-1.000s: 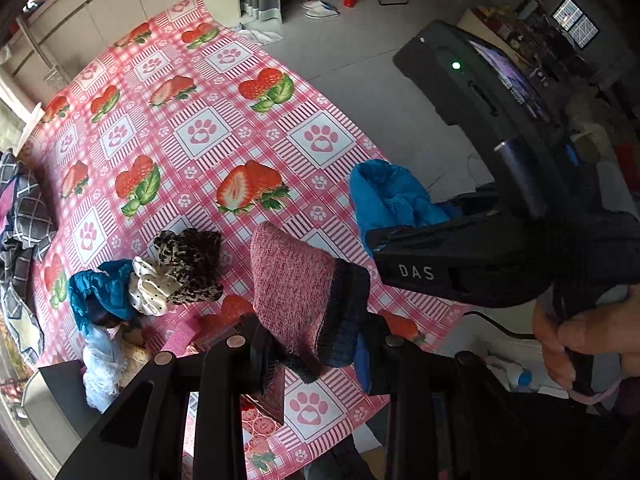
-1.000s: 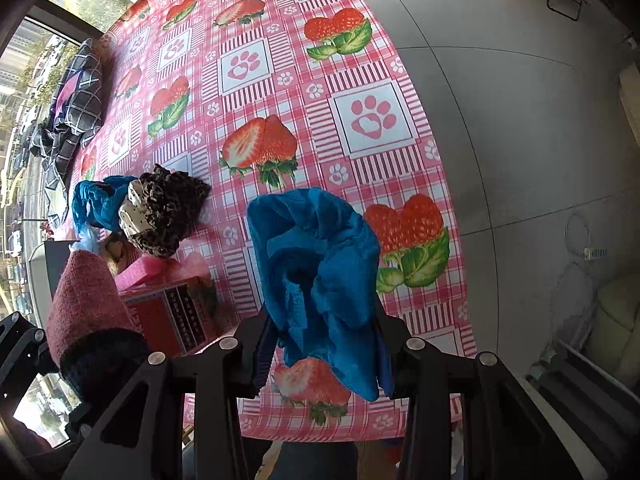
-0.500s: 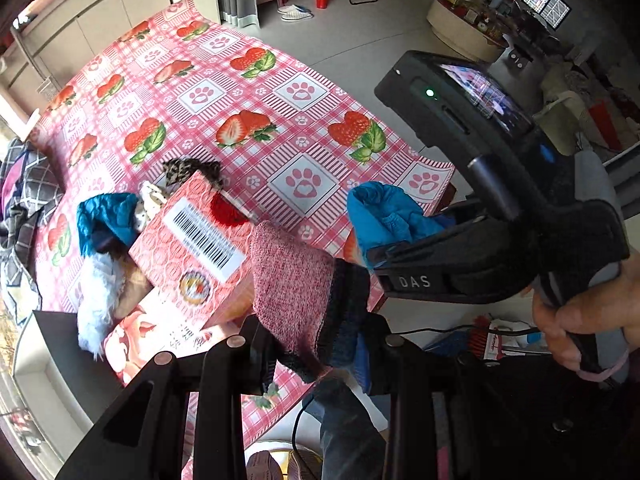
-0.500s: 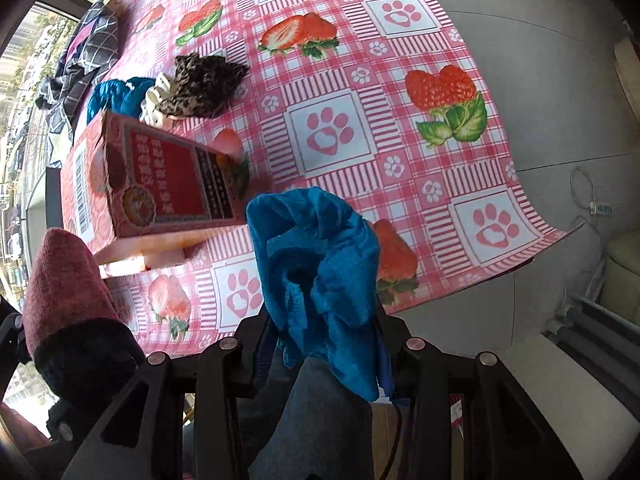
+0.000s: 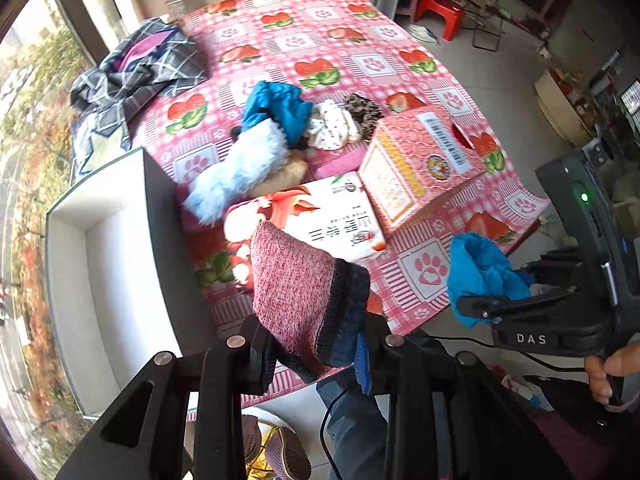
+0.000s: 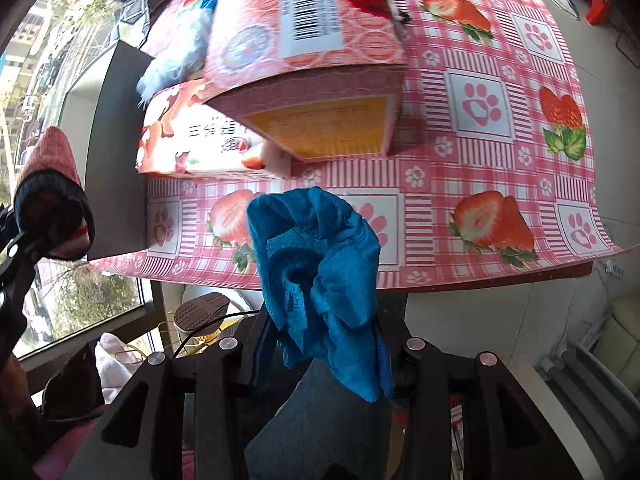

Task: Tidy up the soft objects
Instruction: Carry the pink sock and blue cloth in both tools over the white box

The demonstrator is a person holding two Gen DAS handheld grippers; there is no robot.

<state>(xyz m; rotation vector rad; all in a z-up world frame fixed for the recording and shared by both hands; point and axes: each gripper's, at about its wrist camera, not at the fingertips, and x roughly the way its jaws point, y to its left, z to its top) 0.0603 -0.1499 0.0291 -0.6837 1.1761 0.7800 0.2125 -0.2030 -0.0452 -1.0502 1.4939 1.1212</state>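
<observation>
Two grippers, both loaded, and both now sit back off the near edge of the table (image 6: 500,276) compared with a second ago, when they hung right over the strawberry-and-paw-print cloth (image 5: 360,44). Way more of the tabletop shows now, plus the floor and the person's jeans underneath.

The left gripper (image 5: 316,344) is clamped on a pink knit sock (image 5: 296,288) with a dark cuff. The cuff end is pinched between the fingers (image 5: 260,356) and the pink toe end sticks up and forward, over the near left corner of the table. Same grasp as before, no slip.

The right gripper (image 6: 320,344) is clenched on a crumpled blue cloth (image 6: 316,256). The bunch stands up out of the fingers (image 6: 260,344) and a flap hangs down on the right side. It's held just off the near edge, not touching the tablecloth. Grip hasn't changed either.

On the table, a pink carton (image 5: 416,160) with a barcode sits tilted near the near right corner, leaning on a flat white-and-red box (image 5: 316,216) beside it. Behind those, toward the middle, there's a pile: a fluffy pale blue piece (image 5: 240,164), another blue cloth (image 5: 276,108), a white dotted scrunchie (image 5: 332,128) and a leopard-print one (image 5: 364,110), all touching. A checked shirt (image 5: 136,72) is heaped at the far left corner.
</observation>
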